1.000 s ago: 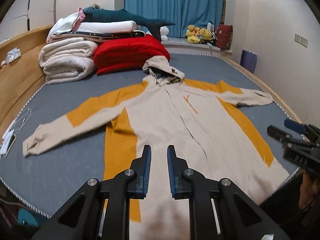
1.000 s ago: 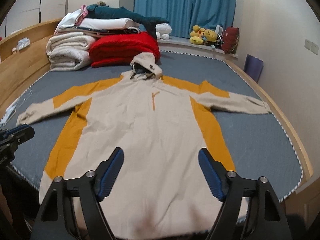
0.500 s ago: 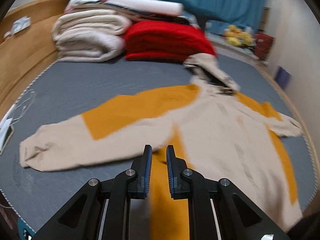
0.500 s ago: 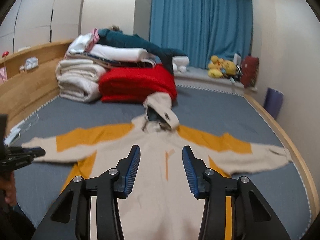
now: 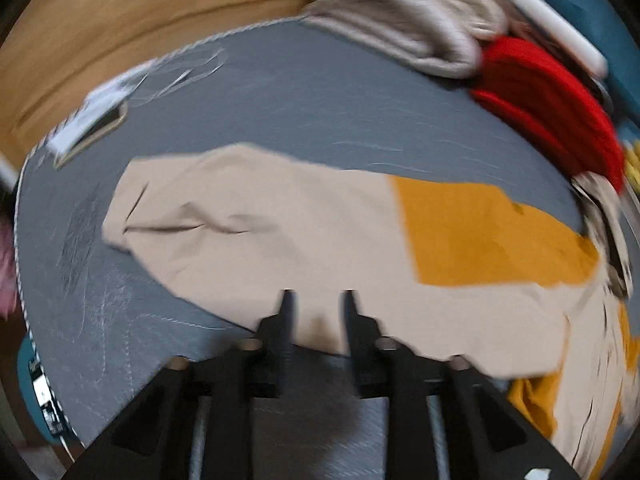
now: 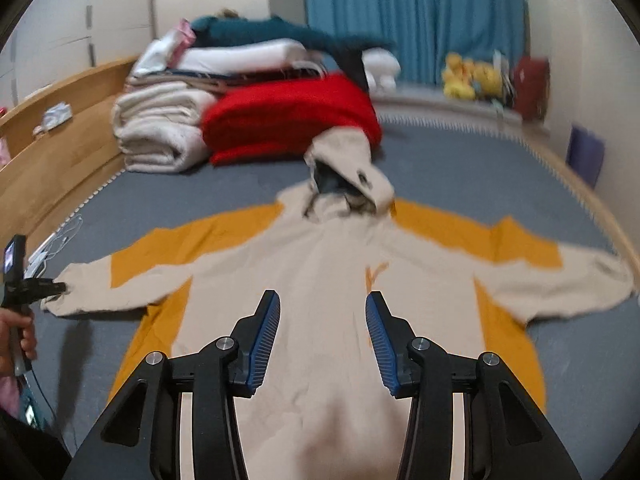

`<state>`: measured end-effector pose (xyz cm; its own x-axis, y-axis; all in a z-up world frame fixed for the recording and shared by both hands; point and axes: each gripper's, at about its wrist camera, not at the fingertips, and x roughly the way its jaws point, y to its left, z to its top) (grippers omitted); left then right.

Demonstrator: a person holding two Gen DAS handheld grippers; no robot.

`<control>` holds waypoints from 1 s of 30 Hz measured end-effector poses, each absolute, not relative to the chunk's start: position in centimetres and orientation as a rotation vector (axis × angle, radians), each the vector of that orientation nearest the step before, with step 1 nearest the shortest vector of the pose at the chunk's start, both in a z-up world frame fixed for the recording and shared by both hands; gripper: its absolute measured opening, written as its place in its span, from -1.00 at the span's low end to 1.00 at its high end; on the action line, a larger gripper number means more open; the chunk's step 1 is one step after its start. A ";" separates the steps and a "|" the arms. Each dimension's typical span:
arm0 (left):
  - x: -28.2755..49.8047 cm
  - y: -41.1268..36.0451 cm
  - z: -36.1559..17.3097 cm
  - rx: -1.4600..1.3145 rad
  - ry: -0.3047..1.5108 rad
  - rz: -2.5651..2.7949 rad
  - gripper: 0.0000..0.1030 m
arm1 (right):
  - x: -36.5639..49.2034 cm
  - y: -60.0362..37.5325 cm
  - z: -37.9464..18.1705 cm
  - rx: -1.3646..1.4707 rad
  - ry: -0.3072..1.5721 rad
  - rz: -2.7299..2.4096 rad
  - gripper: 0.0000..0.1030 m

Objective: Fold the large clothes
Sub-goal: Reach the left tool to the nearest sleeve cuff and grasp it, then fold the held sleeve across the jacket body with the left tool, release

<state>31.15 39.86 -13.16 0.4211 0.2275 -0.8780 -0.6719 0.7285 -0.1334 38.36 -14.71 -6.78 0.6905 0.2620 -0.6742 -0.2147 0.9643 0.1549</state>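
The cream and mustard-yellow hooded garment (image 6: 320, 280) lies flat and face up on the grey bed (image 6: 480, 168), hood toward the stacked bedding, hem toward me, both sleeves stretched straight out to the sides. What my next move turns on is its left sleeve (image 5: 248, 220): its long axis runs crosswise in front of my left tongs (image 5: 316, 300), cuff out to the left near the mattress edge, yellow shoulder panel off to the right. Those tongs point steeply down at the sleeve's near edge; the jaws have just been opening, now stand partly apart, and I see nothing gripped between them, though blur keeps me from telling whether the tips touch the cloth. In the right wrist view the left tongs sit right at the cuff, so that hand is plainly the nearer one for this sleeve. My right tongs (image 6: 322, 320) hover over the middle of the body, about half open and empty, with the other sleeve (image 6: 568, 280) well off to the right.
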 end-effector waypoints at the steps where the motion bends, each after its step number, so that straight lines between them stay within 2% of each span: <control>1: 31.0 40.9 -13.6 -0.555 0.984 0.618 -0.09 | 38.9 -15.0 -7.5 0.078 0.789 0.262 -0.10; 5: 30.4 44.7 -15.7 -0.674 1.004 0.714 0.05 | 40.9 -16.1 -9.4 0.146 0.861 0.251 -0.10; 14: 28.0 51.3 -18.8 -0.909 0.998 0.830 0.06 | 43.1 -16.1 -12.2 0.142 0.943 0.237 -0.10; 16: 27.7 52.2 -19.1 -0.929 0.991 0.837 0.06 | 43.4 -15.9 -12.6 0.128 0.950 0.229 -0.03; 21: 26.6 54.3 -19.7 -0.992 0.955 0.850 0.05 | 43.6 -15.2 -12.8 0.088 0.932 0.224 0.38; 24: 25.9 54.9 -19.5 -1.010 0.933 0.851 0.02 | 43.6 -14.7 -12.7 0.059 0.920 0.233 0.49; 27: 24.8 55.5 -19.4 -1.040 0.912 0.867 -0.08 | 43.6 -14.3 -13.0 0.046 0.926 0.240 0.49; 30: 24.2 55.9 -19.4 -1.039 0.901 0.889 -0.35 | 43.7 -14.4 -13.3 0.044 0.936 0.228 0.49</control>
